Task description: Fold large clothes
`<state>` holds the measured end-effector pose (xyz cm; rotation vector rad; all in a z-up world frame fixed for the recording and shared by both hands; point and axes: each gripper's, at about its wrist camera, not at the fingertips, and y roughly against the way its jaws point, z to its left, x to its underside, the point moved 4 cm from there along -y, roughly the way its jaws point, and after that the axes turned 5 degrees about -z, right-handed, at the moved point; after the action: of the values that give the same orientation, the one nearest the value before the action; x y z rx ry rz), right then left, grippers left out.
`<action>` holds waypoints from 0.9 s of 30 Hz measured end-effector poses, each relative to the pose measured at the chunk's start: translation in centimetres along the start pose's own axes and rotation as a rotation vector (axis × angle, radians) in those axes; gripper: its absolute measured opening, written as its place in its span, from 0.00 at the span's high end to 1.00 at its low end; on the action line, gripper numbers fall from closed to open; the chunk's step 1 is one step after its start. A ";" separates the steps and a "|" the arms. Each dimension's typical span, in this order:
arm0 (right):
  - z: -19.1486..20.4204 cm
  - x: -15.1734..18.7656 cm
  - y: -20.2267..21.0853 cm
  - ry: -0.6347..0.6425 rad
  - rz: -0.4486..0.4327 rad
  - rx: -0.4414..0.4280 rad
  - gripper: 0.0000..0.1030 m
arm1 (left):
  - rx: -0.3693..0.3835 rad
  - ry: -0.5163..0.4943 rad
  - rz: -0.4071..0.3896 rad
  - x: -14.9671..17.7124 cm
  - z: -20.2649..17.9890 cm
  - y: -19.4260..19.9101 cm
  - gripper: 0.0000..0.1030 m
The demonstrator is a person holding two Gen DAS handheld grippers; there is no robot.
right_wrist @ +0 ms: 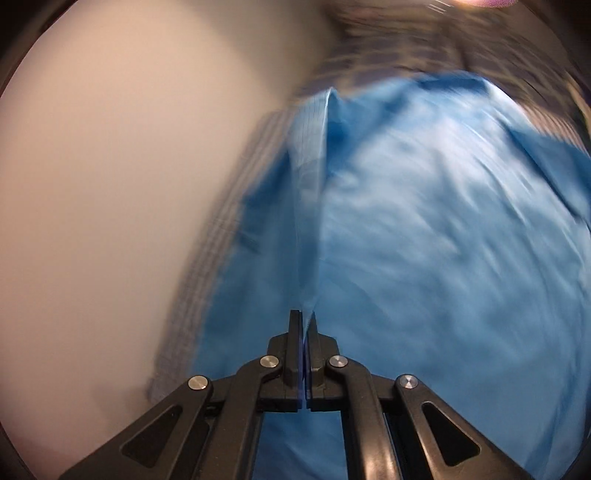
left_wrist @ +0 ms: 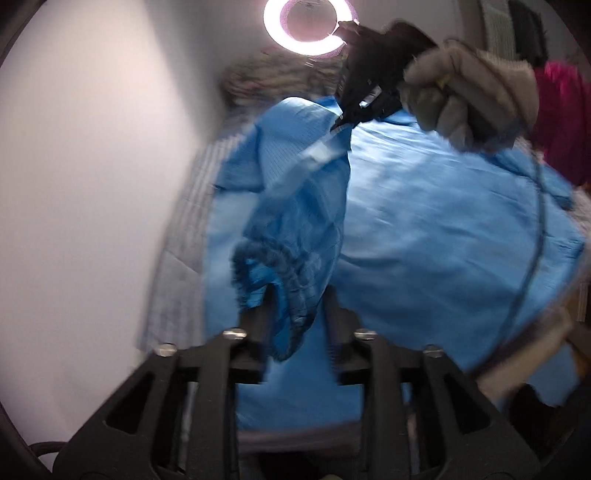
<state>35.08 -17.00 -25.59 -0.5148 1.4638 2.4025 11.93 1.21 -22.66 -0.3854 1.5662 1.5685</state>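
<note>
A large blue garment (left_wrist: 424,229) lies spread on a striped grey cloth (left_wrist: 184,236). Its sleeve, with a gathered elastic cuff (left_wrist: 280,273), is lifted. The cuff hangs between the fingers of my left gripper (left_wrist: 299,306), which stand apart with the cloth draped in the gap. My right gripper (left_wrist: 345,120) shows in the left wrist view, held by a gloved hand (left_wrist: 472,96), shut on the sleeve's upper part. In the right wrist view my right gripper (right_wrist: 304,321) is shut on a taut fold of the blue garment (right_wrist: 424,229).
A white wall (left_wrist: 92,166) is on the left. A ring light (left_wrist: 306,26) glows above. A pile of patterned fabric (left_wrist: 273,81) lies at the far end. A black cable (left_wrist: 532,251) hangs over the garment. A pink cloth (left_wrist: 561,118) is at right.
</note>
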 end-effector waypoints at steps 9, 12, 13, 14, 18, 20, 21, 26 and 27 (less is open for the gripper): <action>-5.9 7.4 -2.3 -0.017 0.134 0.102 0.94 | 0.153 0.326 0.114 2.3 2.5 2.2 0.60; -5.7 8.3 -1.6 0.031 0.138 0.142 0.54 | 0.205 0.508 0.156 3.3 3.8 1.0 0.59; -5.4 8.3 -0.9 0.056 0.123 0.162 0.53 | 0.221 0.552 0.164 3.5 4.0 0.3 0.59; -5.2 8.1 -0.5 0.077 0.114 0.172 0.53 | 0.235 0.597 0.177 3.7 3.9 -0.5 0.58; -4.2 5.8 2.6 0.156 0.045 0.161 0.53 | 0.276 0.696 0.223 4.3 3.0 -3.5 0.57; -2.7 4.5 4.1 0.214 0.014 0.158 0.52 | 0.260 0.684 0.234 4.3 2.3 -4.9 0.57; -1.8 4.0 4.5 0.243 0.002 0.150 0.50 | 0.237 0.666 0.243 4.2 1.9 -5.7 0.57; 1.8 0.9 3.3 0.327 -0.031 0.096 0.44 | 0.221 0.649 0.247 4.4 1.6 -7.7 1.00; 2.6 0.3 2.8 0.340 -0.031 0.089 0.44 | 0.209 0.655 0.235 4.4 2.2 -7.2 1.00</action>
<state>33.31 -15.91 -22.43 -0.9547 1.6715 2.2949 15.46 3.60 -30.25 -0.6615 2.3250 1.5086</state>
